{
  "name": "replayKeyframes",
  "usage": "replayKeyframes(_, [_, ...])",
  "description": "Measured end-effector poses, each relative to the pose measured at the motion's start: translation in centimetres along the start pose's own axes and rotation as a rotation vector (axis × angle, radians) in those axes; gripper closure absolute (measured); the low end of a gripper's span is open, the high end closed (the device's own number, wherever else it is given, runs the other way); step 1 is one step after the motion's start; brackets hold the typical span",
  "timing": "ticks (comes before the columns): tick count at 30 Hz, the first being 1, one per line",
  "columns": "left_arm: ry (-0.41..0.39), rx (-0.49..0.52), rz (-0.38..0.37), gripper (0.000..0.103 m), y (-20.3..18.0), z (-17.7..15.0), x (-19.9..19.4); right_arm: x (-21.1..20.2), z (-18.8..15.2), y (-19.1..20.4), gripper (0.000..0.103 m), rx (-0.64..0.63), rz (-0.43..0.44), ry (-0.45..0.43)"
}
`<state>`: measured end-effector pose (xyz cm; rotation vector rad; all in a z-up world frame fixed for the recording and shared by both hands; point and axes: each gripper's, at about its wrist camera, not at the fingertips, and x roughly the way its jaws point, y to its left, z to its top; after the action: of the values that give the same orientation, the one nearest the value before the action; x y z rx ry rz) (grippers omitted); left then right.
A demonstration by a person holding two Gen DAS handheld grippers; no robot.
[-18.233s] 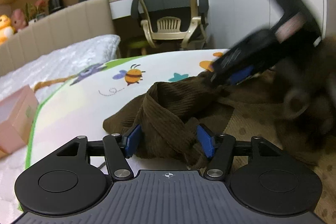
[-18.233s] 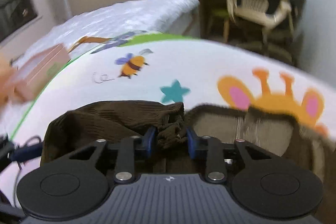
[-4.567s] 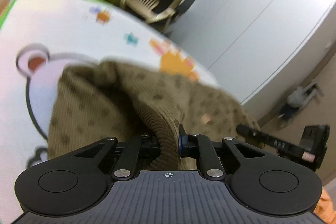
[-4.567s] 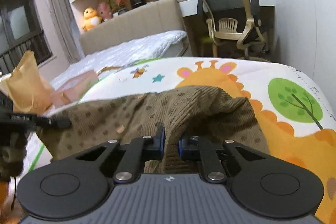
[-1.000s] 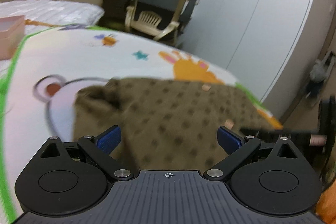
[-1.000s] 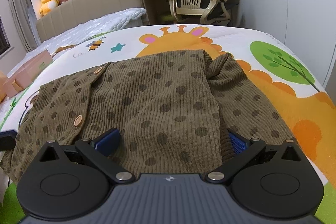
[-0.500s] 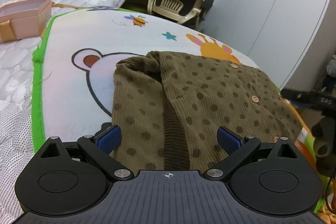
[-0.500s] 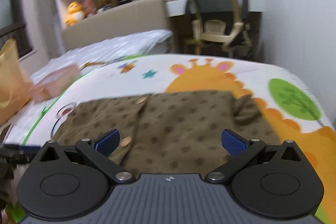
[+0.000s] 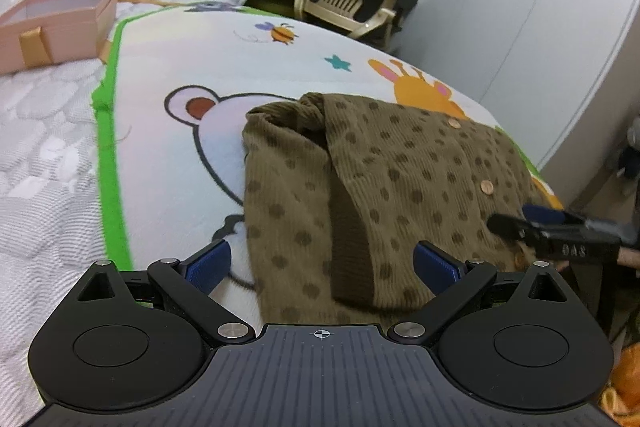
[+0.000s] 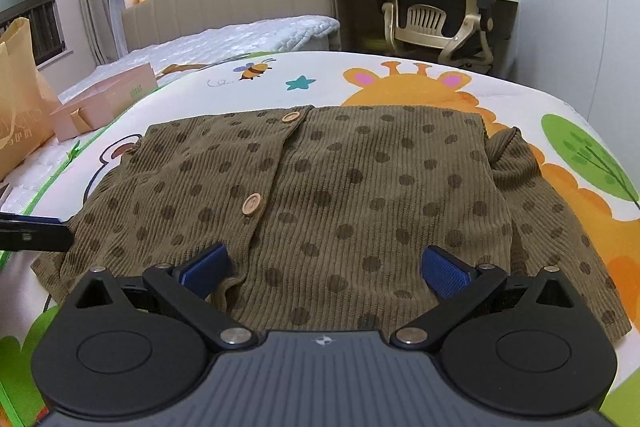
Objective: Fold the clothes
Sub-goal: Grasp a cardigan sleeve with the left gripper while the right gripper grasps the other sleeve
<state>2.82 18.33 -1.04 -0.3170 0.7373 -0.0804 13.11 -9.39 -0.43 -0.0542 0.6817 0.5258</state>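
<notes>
A brown corduroy cardigan with dark dots and wooden buttons lies spread flat, front up, on a cartoon animal play mat. It also shows in the left wrist view, with one sleeve folded over its near side. My left gripper is open and empty, just above the cardigan's near edge. My right gripper is open and empty over the hem. The right gripper's finger shows at the right of the left wrist view. The left gripper's finger shows at the left edge of the right wrist view.
A pink gift box sits on the white quilted bed beside the mat. A paper bag stands at the left. An office chair and desk are beyond the mat. A white wall runs along the right.
Both grippers, which held the cardigan several seconds ago, are open. In the last half second the left gripper has moved closer to the cardigan's sleeve side and the right gripper has lowered towards the hem.
</notes>
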Motion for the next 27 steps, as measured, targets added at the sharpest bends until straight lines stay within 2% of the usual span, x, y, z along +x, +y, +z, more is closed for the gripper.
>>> replayKeyframes(1, [0.001,0.002,0.002,0.006,-0.1,0.1,0.3,0.0,0.0,0.0,0.0,0.0,0.0,-0.001])
replayKeyframes(3, [0.003,0.005,0.012,0.025,-0.1,0.2,0.7,0.0,-0.1,0.1,0.0,0.001,-0.001,-0.003])
replayKeyframes(4, [0.003,0.006,0.016,0.029,-0.2,0.3,0.9,0.0,-0.2,0.1,0.0,0.001,-0.001,-0.004])
replayKeyframes(7, [0.005,0.009,0.028,0.032,-0.3,0.4,1.4,0.0,-0.3,0.2,0.0,0.001,-0.003,-0.007])
replayKeyframes(10, [0.002,0.006,0.013,0.046,-0.2,0.3,1.5,-0.1,-0.3,0.2,0.0,-0.002,-0.003,-0.01])
replayKeyframes(12, [-0.005,0.004,-0.007,0.05,0.0,0.1,1.5,-0.7,-0.2,0.5,0.0,-0.024,-0.005,-0.034])
replayKeyframes(16, [-0.001,-0.065,-0.077,0.077,1.0,0.2,1.8,-2.9,0.1,1.4,0.0,-0.101,-0.007,-0.118])
replayKeyframes(18, [0.003,-0.087,-0.106,0.08,1.2,0.5,1.7,-4.4,0.3,2.9,0.0,-0.165,0.042,-0.18])
replayKeyframes(20, [-0.005,-0.085,-0.129,0.083,1.0,0.9,1.5,-5.4,0.7,5.2,0.0,-0.252,0.1,-0.198])
replayKeyframes(23, [-0.003,-0.122,-0.177,0.084,1.1,1.7,1.5,-4.6,0.1,9.8,0.0,-0.375,0.212,-0.12])
replayKeyframes(24, [-0.004,-0.132,-0.189,0.084,1.2,1.9,1.4,-4.2,-0.3,11.2,0.0,-0.419,0.231,-0.104])
replayKeyframes(27, [-0.015,-0.143,-0.22,0.084,0.8,2.6,1.0,-2.6,-2.3,15.5,0.0,-0.593,0.211,-0.116])
